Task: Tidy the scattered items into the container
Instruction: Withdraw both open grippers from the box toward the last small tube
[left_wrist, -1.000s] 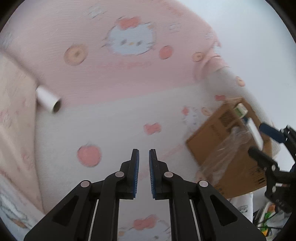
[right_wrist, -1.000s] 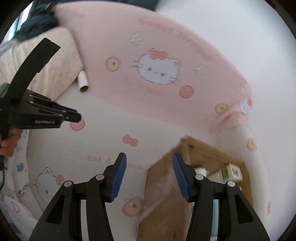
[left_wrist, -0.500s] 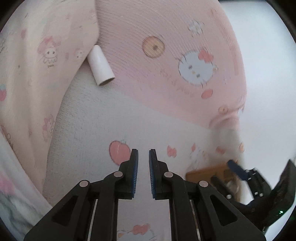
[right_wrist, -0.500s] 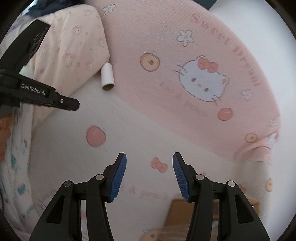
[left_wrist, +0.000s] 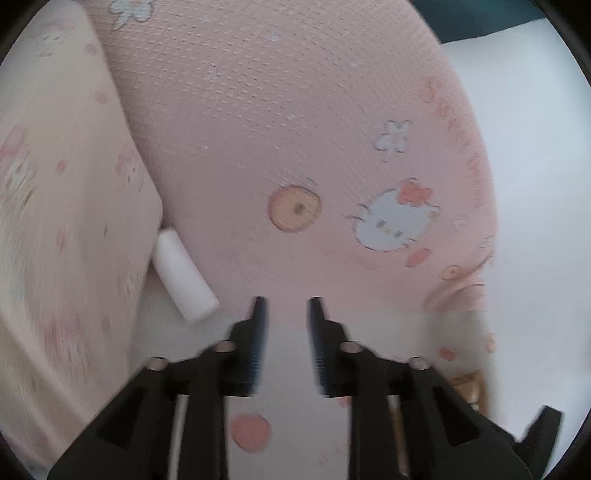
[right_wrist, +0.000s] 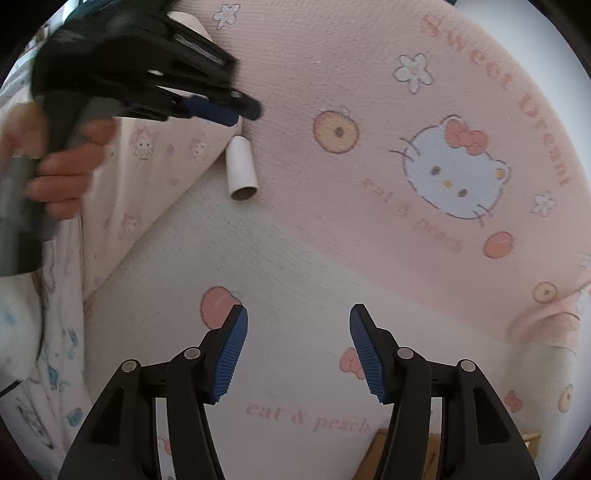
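Left tool (left_wrist: 284, 306): fingers parted by a narrow gap, nothing between them; the view is blurred. In the right wrist view the same tool (right_wrist: 236, 109) shows at upper left, held by a hand (right_wrist: 62, 166), its tips just above the tube.
Right tool (right_wrist: 297, 325): blue-padded fingers spread wide, empty, poised over the white part of the bed cover.
White tube (left_wrist: 183, 275): a short cardboard cylinder lying on its side, just left of and beyond the left tool's tips, apart from them. In the right wrist view the tube (right_wrist: 242, 168) has its open end turned toward the camera.
Tube's seat: wedged in the crease between the cream patterned pillow (left_wrist: 66, 221) and the pink cat-print pillow (left_wrist: 295, 129), where both meet the bed cover.
Bed cover (right_wrist: 288, 280): white, textured, printed with peaches, bows and the words "cat & peach".
Cardboard box (right_wrist: 380, 448): a brown corner only, at the lower edge between the right tool's fingers; contents not visible. In the left wrist view a brown sliver of the box (left_wrist: 469, 387) shows at lower right.
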